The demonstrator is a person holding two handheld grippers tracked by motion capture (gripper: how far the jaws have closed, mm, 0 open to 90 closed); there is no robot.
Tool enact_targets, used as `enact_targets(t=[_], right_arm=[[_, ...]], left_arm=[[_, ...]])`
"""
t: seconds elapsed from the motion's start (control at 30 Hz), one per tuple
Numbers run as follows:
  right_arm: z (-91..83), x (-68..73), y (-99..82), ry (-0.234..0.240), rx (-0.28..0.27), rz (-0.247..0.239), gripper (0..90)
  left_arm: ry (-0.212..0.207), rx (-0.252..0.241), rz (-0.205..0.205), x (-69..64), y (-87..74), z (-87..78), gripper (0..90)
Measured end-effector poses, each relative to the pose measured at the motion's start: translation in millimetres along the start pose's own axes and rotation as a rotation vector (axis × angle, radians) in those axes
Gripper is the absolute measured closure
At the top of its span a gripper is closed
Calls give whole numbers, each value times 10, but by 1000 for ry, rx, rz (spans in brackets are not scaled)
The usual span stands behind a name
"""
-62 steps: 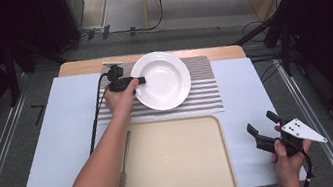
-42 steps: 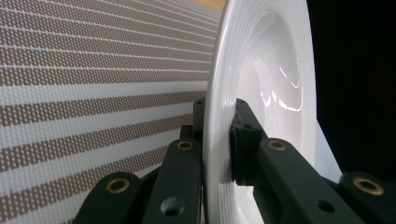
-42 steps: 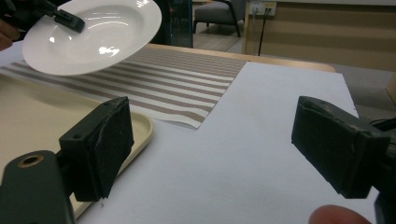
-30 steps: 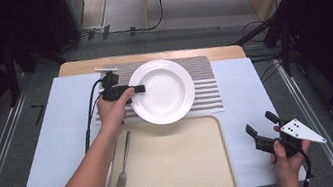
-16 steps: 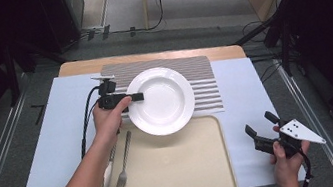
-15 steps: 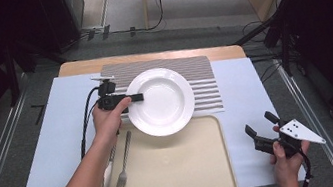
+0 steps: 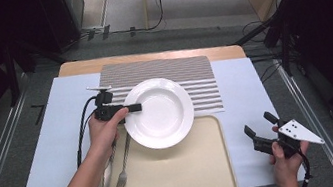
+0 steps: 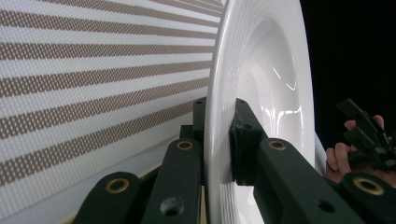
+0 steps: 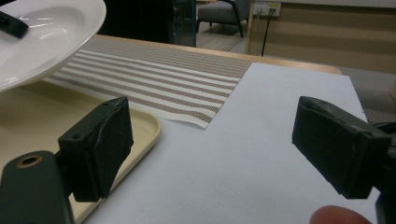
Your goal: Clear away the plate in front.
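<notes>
I have the left hand-held gripper (image 7: 129,109) pinching the rim of the plate (image 7: 159,112); in the left gripper view one jaw sits under the rim and the other presses on its upper face, a thin bite right at the edge. The plate hangs off that single pinch, out over the near edge of the striped mat (image 7: 162,76) and the far edge of the tray (image 7: 187,171). In the right gripper view it looks lifted and slightly tilted, clear of the tray below.

My main worry is the grip. The plate is glazed and smooth, and most of its weight lies well out from the jaws, so it may pivot or slip free if I swing or tilt the hand too fast. A drop from here would land on the tray rim or the mat.

The second risk is the fork (image 7: 123,168) on the tray's left side, just beside my left wrist. What I take to be a second utensil lies next to it, though I cannot tell what it is. If I set the plate down too far left, it could land on them and rock.

The right hand-held gripper (image 7: 262,134) rests on the counter (image 7: 50,142) to the right of the tray, jaws spread and holding nothing, well apart from the plate.
</notes>
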State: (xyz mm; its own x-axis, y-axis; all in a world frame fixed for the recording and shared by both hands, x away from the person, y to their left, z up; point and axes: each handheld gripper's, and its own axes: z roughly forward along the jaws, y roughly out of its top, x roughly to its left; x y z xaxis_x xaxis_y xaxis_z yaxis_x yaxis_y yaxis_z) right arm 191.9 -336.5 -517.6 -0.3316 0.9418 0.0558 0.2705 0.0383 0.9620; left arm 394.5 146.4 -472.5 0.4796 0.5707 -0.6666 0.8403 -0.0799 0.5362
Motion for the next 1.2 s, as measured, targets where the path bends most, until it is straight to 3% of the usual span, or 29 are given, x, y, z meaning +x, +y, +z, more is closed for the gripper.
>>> enact_targets(t=[0.53,0.83,1.0,1.2], right_arm=[[13,19,-1,4,3,-6,135],[17,30,-6,4,6,-6,135],[22,35,-7,15,-2,-9,131],[27,52,-5,13,0,-10,125]], left_arm=[[-16,45,7,-35,-313,-125,812],[-40,67,5,-47,-506,-140,809],[-33,79,13,-55,-610,-143,807],[-48,101,-2,-46,-726,-135,807]])
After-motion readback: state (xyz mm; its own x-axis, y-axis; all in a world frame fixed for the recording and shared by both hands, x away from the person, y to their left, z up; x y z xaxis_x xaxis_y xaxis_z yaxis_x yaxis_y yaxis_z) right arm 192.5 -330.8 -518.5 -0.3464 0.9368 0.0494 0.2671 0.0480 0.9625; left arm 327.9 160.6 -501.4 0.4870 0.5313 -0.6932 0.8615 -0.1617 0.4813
